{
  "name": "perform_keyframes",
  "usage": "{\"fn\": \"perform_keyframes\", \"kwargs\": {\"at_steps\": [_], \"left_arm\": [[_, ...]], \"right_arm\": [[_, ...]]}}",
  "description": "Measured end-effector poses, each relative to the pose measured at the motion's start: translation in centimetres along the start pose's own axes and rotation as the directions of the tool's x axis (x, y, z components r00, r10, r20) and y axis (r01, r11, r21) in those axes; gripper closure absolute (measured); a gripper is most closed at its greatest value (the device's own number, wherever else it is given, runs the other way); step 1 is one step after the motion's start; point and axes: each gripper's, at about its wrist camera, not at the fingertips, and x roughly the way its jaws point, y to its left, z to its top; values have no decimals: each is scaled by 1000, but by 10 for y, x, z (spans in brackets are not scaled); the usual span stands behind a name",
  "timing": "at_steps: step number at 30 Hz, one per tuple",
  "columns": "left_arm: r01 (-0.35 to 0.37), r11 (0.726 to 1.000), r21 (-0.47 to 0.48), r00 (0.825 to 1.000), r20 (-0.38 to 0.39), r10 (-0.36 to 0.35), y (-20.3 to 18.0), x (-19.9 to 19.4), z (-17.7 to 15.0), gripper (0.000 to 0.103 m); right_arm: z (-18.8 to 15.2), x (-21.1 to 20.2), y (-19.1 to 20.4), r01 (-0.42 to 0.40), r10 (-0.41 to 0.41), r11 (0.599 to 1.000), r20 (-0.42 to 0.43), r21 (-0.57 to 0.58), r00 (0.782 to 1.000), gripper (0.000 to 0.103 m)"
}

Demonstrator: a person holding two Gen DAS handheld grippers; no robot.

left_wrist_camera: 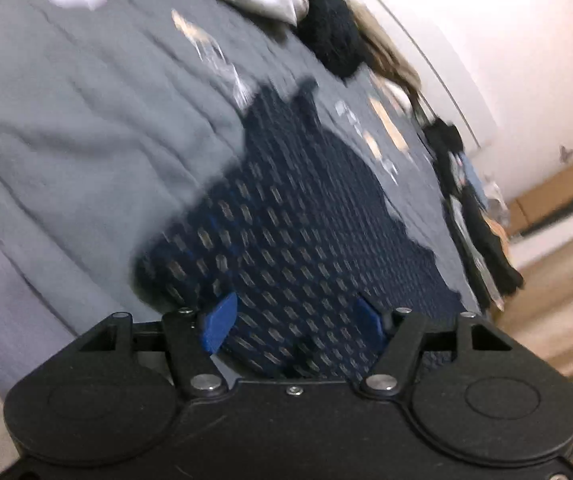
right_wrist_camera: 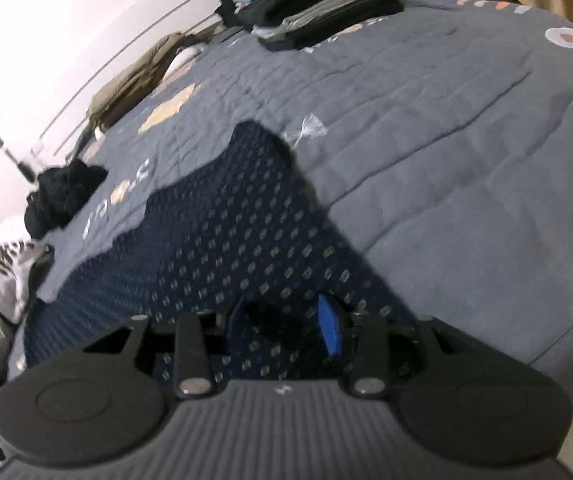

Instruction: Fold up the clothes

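A dark navy garment (left_wrist_camera: 294,208) with a small tan pattern lies spread on the grey quilt (left_wrist_camera: 86,120). It reaches right up to my left gripper (left_wrist_camera: 292,320). That gripper's blue pads (left_wrist_camera: 218,322) stand wide apart over the near edge of the cloth without pinching it. In the right wrist view the same garment (right_wrist_camera: 222,232) runs from the quilt (right_wrist_camera: 466,160) to my right gripper (right_wrist_camera: 282,324). Its blue pads (right_wrist_camera: 328,328) stand apart, with a dark fold of cloth lying loosely between them.
A stack of folded clothes (right_wrist_camera: 318,4) sits at the far side of the bed. A black heap (right_wrist_camera: 62,196), an olive garment (right_wrist_camera: 138,80) and a white striped piece (right_wrist_camera: 2,276) lie along the left edge. A wooden floor (left_wrist_camera: 558,320) and a cardboard box (left_wrist_camera: 558,188) lie beyond the bed.
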Motion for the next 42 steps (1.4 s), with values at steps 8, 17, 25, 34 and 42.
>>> {"fn": "perform_keyframes", "kwargs": {"at_steps": [8, 17, 25, 34, 42], "left_arm": [[-53, 971, 235, 993, 114, 26, -43, -20, 22, 34], [-166, 875, 454, 975, 207, 77, -68, 9, 66, 44], [-214, 747, 629, 977, 118, 180, -64, 68, 74, 73], [-195, 734, 651, 979, 88, 182, -62, 99, 84, 59], [-152, 750, 643, 987, 54, 154, -59, 106, 85, 93]], "right_arm": [[32, -22, 62, -54, 96, 944, 116, -325, 989, 56], [42, 20, 128, -39, 131, 821, 122, -570, 984, 54], [48, 46, 126, -86, 145, 876, 89, -475, 985, 54], [40, 50, 142, -139, 198, 864, 74, -484, 977, 54], [30, 64, 154, -147, 183, 858, 25, -492, 983, 54]]}}
